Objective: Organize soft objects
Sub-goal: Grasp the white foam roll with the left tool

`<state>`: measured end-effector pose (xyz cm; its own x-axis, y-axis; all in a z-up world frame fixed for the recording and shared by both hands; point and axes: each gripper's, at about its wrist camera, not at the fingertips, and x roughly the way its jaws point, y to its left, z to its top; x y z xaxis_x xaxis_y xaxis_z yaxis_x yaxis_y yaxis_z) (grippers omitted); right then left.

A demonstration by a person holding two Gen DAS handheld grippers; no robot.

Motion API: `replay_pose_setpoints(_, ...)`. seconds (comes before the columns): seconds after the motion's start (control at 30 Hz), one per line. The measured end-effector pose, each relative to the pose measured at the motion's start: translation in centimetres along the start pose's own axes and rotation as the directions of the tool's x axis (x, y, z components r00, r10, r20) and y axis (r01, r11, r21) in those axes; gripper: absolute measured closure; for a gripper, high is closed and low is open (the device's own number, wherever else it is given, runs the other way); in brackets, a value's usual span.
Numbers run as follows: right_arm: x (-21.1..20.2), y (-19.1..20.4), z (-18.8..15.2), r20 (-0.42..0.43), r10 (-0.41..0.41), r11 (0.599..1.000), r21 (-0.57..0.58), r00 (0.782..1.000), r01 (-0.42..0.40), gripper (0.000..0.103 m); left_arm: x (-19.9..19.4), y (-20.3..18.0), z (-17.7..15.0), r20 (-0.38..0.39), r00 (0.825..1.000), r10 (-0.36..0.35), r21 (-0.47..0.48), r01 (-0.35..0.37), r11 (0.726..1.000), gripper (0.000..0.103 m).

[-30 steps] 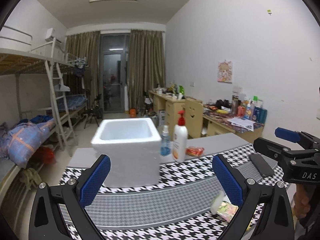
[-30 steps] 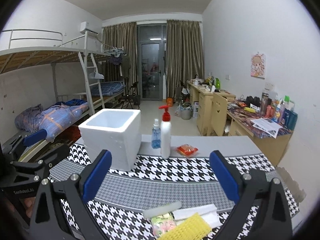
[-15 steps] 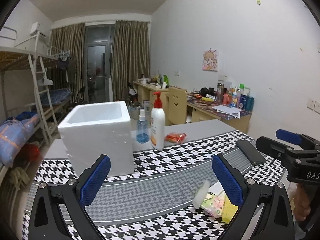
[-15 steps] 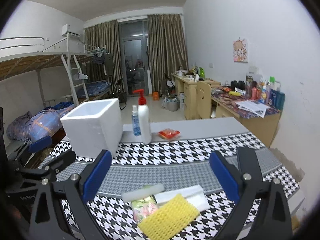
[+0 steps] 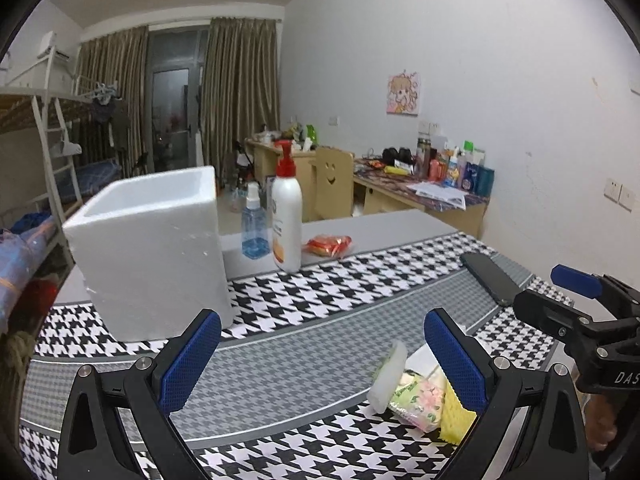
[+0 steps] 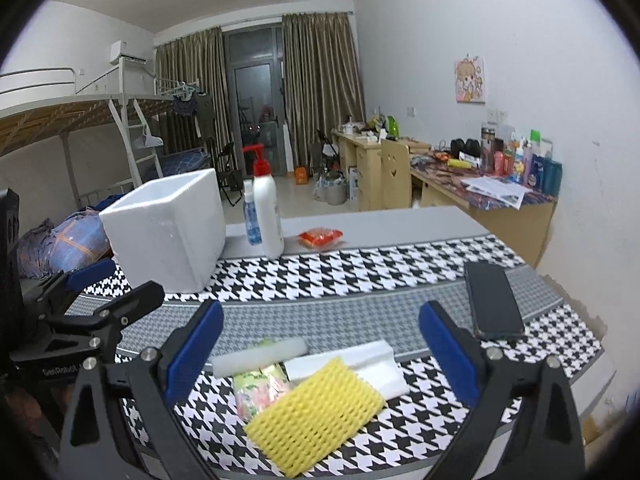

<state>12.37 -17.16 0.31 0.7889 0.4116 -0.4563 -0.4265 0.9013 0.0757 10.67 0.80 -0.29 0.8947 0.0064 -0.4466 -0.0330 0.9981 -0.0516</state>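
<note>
Both tools are closing in on the soft pile over the last second: right tool (image 6: 320, 344) is now hanging just above the yellow sponge (image 6: 316, 408), jaws wide open, gripping nothing. Left tool (image 5: 322, 356) is swinging right, also wide open and empty. Pile is sitting at the near desk (image 6: 360, 276) edge, well apart from the foam box (image 6: 168, 228). Likely a pick is coming; nothing sorted yet.

Open cloth lies between the foam box (image 6: 168, 232) and phone (image 6: 494, 300); bottles (image 6: 267, 216) stand behind.
</note>
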Motion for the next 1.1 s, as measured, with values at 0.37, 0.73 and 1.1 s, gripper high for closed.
replay_pose_setpoints(0.37,1.2,-1.2,-1.9,-0.055,-0.011,0.999,0.038,0.998,0.013,0.003,3.4,-0.8,-1.9,-0.101,0.995,0.009,0.050,-0.004,0.999,0.001)
replay_pose_setpoints(0.73,2.6,-2.1,-3.4,-0.132,-0.022,0.998,0.058,0.991,0.029,0.003,6.4,-1.6,-3.2,-0.202,0.979,-0.037,0.085,0.055,0.995,0.011)
replay_pose_setpoints(1.1,3.4,-2.7,-4.7,-0.182,-0.020,0.996,0.084,0.983,0.035,0.003,7.8,-2.9,-4.4,-0.270,0.960,-0.075,0.126,0.112,0.986,0.032)
